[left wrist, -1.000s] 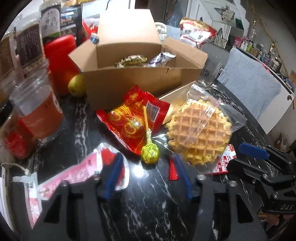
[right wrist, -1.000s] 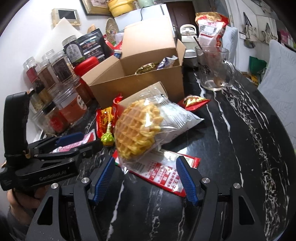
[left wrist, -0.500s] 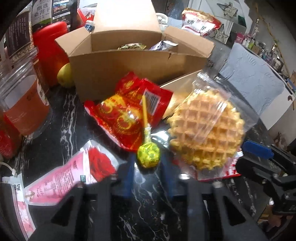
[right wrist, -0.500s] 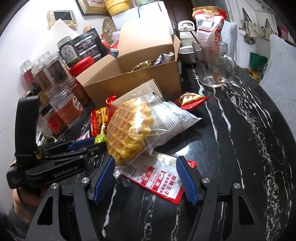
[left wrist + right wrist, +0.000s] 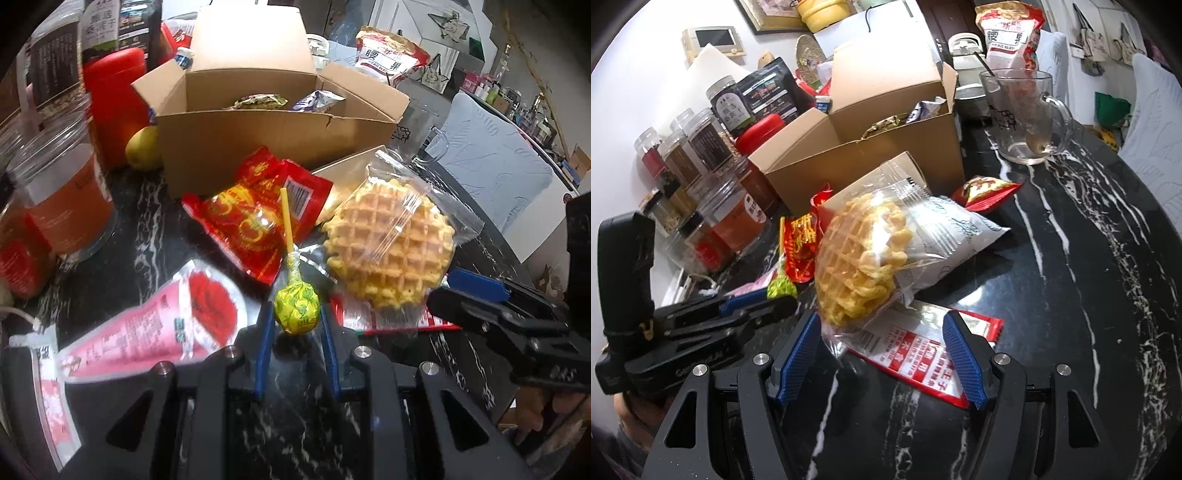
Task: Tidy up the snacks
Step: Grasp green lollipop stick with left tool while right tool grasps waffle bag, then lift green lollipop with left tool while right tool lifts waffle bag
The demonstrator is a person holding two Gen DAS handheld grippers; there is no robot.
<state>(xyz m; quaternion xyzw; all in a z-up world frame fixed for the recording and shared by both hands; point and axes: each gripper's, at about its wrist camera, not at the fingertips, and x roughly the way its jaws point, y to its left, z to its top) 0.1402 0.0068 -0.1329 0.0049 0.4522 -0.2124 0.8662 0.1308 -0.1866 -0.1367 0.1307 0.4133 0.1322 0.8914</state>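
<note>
Your left jaws pinch the lollipop; your right jaws stand spread over the snack pile.

On the dark marbled surface [image 5: 1071, 295], the cardboard box [image 5: 258, 147] sits open at upper centre of the left view with wrappers inside. The bagged waffle [image 5: 391, 243] lies right of centre, the red packet [image 5: 255, 221] beside it. Your left gripper [image 5: 295, 314] is clamped on the green lollipop [image 5: 296, 306] at lower centre. Your right gripper [image 5: 882, 350] holds nothing, its blue pads either side of the waffle bag's lower edge.

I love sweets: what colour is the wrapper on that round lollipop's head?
Yellow-green with small green markings, on a yellow stick; the round wrapped lollipop shows best in the left wrist view.
</note>
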